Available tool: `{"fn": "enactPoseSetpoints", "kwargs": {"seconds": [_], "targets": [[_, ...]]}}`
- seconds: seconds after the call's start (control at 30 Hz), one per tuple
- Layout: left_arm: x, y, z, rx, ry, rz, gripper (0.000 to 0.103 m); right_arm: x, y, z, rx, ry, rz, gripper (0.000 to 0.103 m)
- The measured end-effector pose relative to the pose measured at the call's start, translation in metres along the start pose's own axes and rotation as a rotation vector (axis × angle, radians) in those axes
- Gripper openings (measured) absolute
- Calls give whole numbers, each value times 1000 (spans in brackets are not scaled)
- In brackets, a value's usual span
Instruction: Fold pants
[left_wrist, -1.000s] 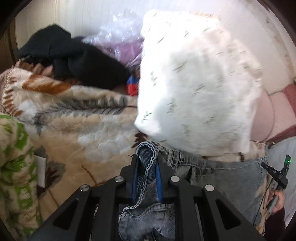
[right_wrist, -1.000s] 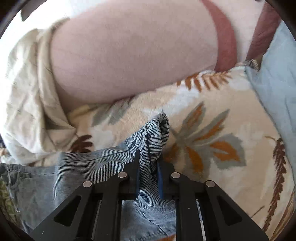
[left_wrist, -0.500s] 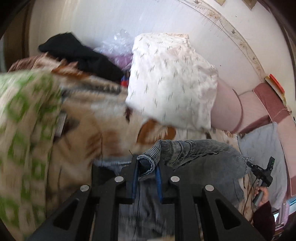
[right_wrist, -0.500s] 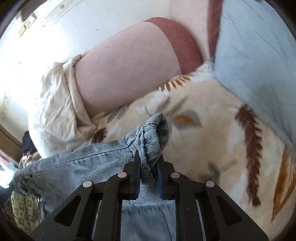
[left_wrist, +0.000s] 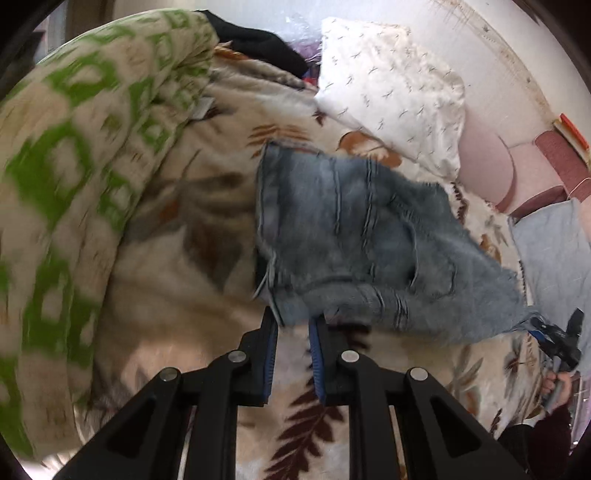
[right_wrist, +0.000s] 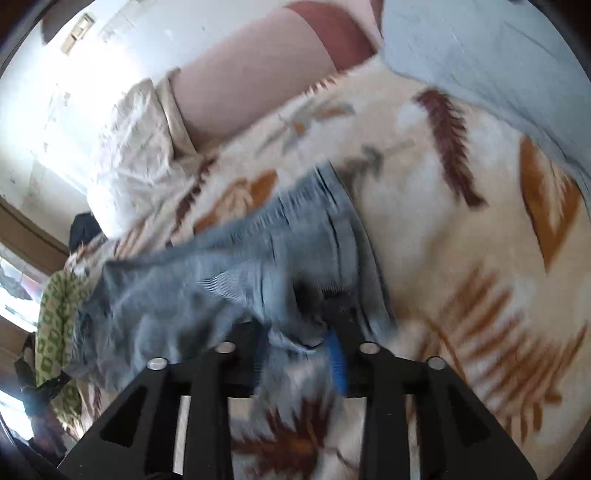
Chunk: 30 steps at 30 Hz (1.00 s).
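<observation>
Left jaws: the left gripper (left_wrist: 292, 325) has its blue pads drawn close, the near denim edge of the pants (left_wrist: 354, 229) at their tips; whether cloth is pinched there I cannot tell, since bare blanket shows between the pads lower down.
Right jaws: the right gripper (right_wrist: 299, 341) has just been opening; its pads stand apart with a fold of the pants (right_wrist: 258, 280) loose between them, no longer pressed.
Pants: on the bed, spread over the leaf-print blanket (left_wrist: 177, 280), doubled into a broad panel; one end reaches toward the white pillow (left_wrist: 391, 88), the far corner lies by the right gripper seen at the edge of the left view.
Step in hand: laying down the fold and letting go, I judge.
Doing it well: lower both corners flat before pulling clear; back each gripper out along the cloth, not upward, so the top layer does not lift.
Watch: the frayed hem may snag a pad; edges should sit square.
Surroundings: green-patterned quilt (left_wrist: 74, 155) bunched beside the pants, clear of them.
</observation>
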<state>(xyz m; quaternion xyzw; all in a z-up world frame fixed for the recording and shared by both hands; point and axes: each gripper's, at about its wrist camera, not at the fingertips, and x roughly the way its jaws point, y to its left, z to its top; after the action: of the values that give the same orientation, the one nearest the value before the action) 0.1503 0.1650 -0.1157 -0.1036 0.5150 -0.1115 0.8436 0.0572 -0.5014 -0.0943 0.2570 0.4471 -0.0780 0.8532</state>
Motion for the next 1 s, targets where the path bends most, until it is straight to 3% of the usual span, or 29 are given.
{"fn": "enactPoseSetpoints", "kwargs": {"seconds": [0.03, 0.07, 0.27, 0.4, 0.43, 0.53, 0.7, 0.83, 1.0], "targets": [[-3, -1, -6, 8, -5, 8, 19, -1, -3, -4, 12, 17, 11, 59], [-8, -3, -10, 22, -15, 18, 19, -5, -9, -10, 35, 23, 29, 63], [-51, -53, -21, 198, -158, 66, 23, -41, -28, -16, 109, -72, 104, 63], [-58, -116, -21, 323, -199, -8, 73, -56, -28, 2, 142, -154, 162, 64], [-56, -135, -22, 349, -202, -38, 79, -54, -25, 11, 157, -160, 176, 64], [-45, -188, -30, 449, -186, -115, 79, -37, -17, 34, 173, -151, 163, 64], [-9, -272, -42, 604, -123, -162, 80, 10, -17, 58, 206, -79, 143, 62], [15, -312, -44, 663, -97, -187, 80, 34, -27, 68, 193, -39, 54, 58], [44, -351, -41, 697, -70, -221, 80, 47, -37, 76, 191, -4, 63, 54]]}}
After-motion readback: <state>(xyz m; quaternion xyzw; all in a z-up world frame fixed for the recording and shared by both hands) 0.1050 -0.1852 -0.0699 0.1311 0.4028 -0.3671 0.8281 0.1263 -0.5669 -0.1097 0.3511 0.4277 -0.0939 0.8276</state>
